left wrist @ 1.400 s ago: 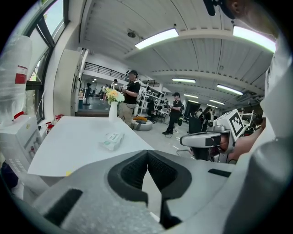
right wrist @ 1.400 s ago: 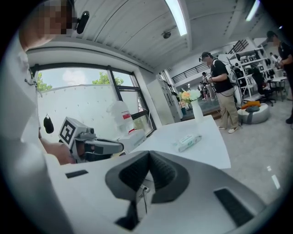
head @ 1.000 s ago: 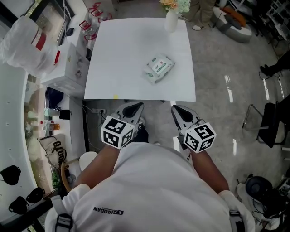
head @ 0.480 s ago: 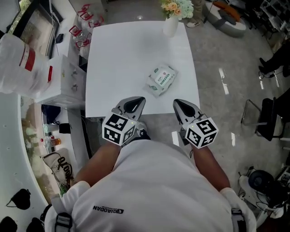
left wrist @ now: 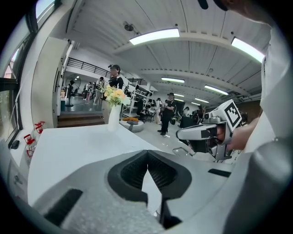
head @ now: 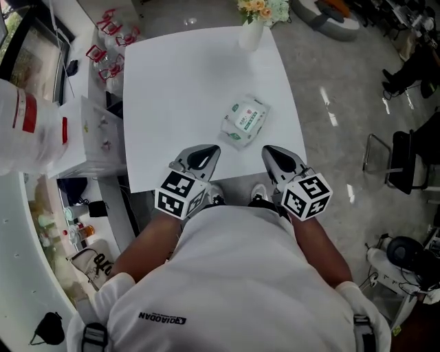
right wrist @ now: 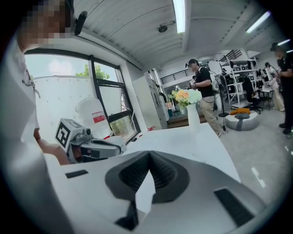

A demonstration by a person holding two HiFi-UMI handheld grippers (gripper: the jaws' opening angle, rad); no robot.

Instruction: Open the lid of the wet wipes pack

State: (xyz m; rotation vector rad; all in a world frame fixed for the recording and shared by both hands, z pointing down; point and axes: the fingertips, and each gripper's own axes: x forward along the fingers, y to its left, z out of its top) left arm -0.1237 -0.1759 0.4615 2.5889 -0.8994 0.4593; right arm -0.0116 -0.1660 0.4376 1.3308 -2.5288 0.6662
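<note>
The left gripper (left wrist: 147, 161) has its jaws pressed together, ribbed pads meeting at the tip with nothing between them. The right gripper (right wrist: 149, 161) looks the same, its jaws closed on nothing. In the head view both sit at lower centre, side by side and apart. Each marker cube is close to the person's white shirt (head: 234, 275), and each nose points up the frame over the near edge of the table (head: 179, 89). In the left gripper view the right gripper shows at the right of the frame, and in the right gripper view the left one shows at the left, each held level above the tabletop. The wipes pack (head: 244, 122) lies flat on the table just above the two noses and between their lines, slightly nearer the right one and touching neither. It is white and green, turned at an angle, and its lid looks closed. The rest of the white tabletop is bare up to its far edge, where a white vase (head: 251, 33) of flowers (head: 262, 8) stands at top centre. A white cabinet (head: 89, 130) is off the table's left side, with red-and-clear items (head: 108, 53) above it. A chair (head: 397, 159) stands on the glossy floor at the right edge. People stand well behind the table in both gripper views.
</note>
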